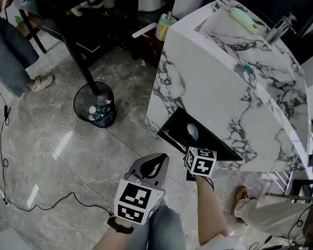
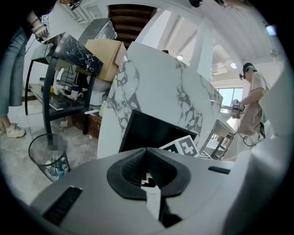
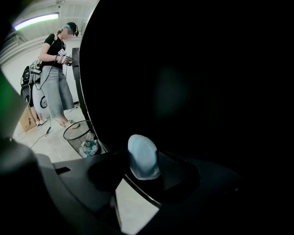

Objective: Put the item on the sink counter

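Note:
The item, a small pale blue rounded object [image 1: 192, 129], stands inside a black opening [image 1: 173, 127] low in the side of the white marble sink cabinet [image 1: 206, 78]. My right gripper [image 1: 192, 142] reaches into that opening. In the right gripper view the item [image 3: 143, 156] rises between the jaws of the right gripper [image 3: 143, 173], which stand apart; the dark hides whether they touch it. My left gripper [image 1: 150, 167] hovers over the floor just left of the opening, shut and empty; the left gripper [image 2: 147, 158] faces the cabinet. The sink counter [image 1: 257, 55] lies above.
A green object [image 1: 245, 18] and a faucet [image 1: 279, 28] are on the counter. A wire bin [image 1: 95, 105] with bottles stands on the floor to the left, near a black table leg [image 1: 81, 63]. A cable [image 1: 7, 154] trails across the floor. People stand nearby [image 3: 57, 78] [image 2: 252, 105].

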